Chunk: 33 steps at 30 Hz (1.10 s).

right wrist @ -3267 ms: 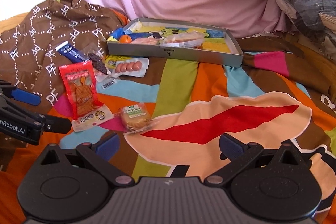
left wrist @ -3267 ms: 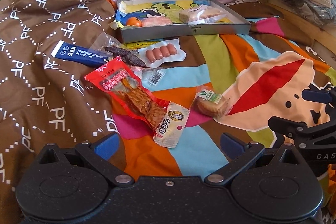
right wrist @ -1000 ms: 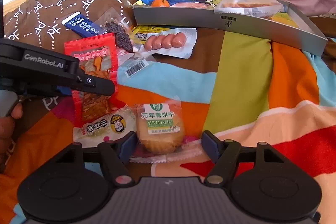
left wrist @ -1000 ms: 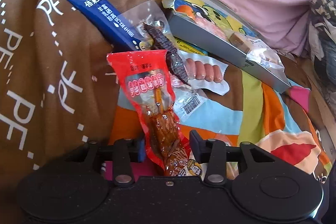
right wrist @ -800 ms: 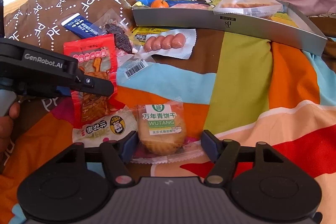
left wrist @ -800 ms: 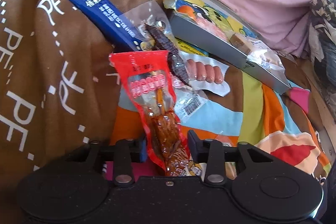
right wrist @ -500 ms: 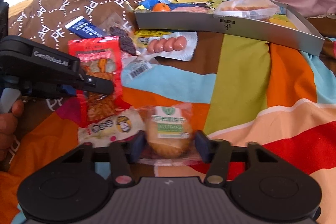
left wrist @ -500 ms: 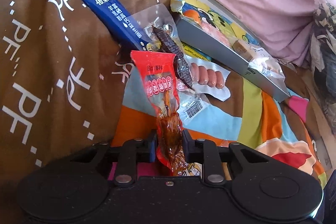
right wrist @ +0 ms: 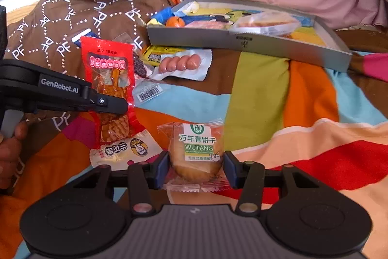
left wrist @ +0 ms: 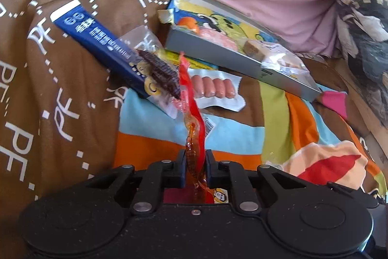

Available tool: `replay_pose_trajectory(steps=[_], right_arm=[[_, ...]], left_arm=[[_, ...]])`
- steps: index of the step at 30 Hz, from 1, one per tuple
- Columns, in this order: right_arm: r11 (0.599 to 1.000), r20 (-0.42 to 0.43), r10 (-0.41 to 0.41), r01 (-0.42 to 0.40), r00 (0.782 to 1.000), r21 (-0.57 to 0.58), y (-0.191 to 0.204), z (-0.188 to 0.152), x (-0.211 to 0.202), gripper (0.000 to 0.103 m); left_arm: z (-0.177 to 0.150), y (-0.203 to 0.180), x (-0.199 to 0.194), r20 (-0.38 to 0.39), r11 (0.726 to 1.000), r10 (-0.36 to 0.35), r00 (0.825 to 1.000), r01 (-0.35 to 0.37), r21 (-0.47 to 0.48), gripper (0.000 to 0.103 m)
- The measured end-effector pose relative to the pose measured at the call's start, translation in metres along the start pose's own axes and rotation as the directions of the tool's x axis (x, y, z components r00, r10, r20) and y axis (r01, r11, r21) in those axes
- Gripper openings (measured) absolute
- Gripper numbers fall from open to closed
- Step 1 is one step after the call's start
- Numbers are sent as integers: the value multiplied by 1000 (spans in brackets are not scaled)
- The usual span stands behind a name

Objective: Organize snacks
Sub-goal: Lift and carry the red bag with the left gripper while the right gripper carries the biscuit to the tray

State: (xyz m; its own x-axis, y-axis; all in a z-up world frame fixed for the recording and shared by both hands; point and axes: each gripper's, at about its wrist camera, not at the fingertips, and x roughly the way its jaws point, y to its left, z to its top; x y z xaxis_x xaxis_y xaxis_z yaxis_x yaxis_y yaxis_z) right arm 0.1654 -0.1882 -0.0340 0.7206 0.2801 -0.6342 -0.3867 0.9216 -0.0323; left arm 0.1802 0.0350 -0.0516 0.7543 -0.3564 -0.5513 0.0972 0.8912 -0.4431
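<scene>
A red packet of brown snack point(left wrist: 191, 98) hangs edge-on in my left gripper point(left wrist: 195, 169), which is shut on its lower end. From the right wrist view the red packet point(right wrist: 109, 72) faces me, raised off the bedspread, with the left gripper point(right wrist: 114, 106) clamped across it. My right gripper point(right wrist: 196, 168) is shut on a round biscuit in a clear wrapper point(right wrist: 196, 152), its blue pads against both sides. The grey tray point(right wrist: 266, 47) lies further back and holds an orange, a pink snack and clear bags.
A blue stick pack point(left wrist: 97, 40), a dark snack in a clear bag point(left wrist: 160, 72), a sausage pack point(right wrist: 179, 62), a yellow packet point(right wrist: 157, 52) and a white packet point(right wrist: 126, 149) lie on the colourful bedspread. Brown blanket point(left wrist: 48, 89) on the left. A hand point(right wrist: 9, 149) holds the left gripper.
Both grippers came forward and closed. The left one gripped the red packet and lifted it, turning it on edge. The right one's fingers narrowed onto the biscuit packet.
</scene>
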Motion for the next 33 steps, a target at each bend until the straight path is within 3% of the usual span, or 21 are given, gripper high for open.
replay_pose_trajectory(steps=[8,22,27,33], right_arm=[[1000,82,-27,25,996,17,-2,-4,-33,52],[999,137,36,-41,990,35,3,-18,-61,53],[997,134,73,-71,988,-20,2,-6,-71,53],[996,158,83,-80,984,-29,-12,22,-79,53]], left_arm=[[-3,-8,-17,60,1000,2,998,-4,27,14],[-13,-29,-58,133,1000,1,991,-3,17,13],[0,-31,-74,178,1000,2,984,0,-11,13],[43,-18,-71,194,990,-53,980,76,-116,13]])
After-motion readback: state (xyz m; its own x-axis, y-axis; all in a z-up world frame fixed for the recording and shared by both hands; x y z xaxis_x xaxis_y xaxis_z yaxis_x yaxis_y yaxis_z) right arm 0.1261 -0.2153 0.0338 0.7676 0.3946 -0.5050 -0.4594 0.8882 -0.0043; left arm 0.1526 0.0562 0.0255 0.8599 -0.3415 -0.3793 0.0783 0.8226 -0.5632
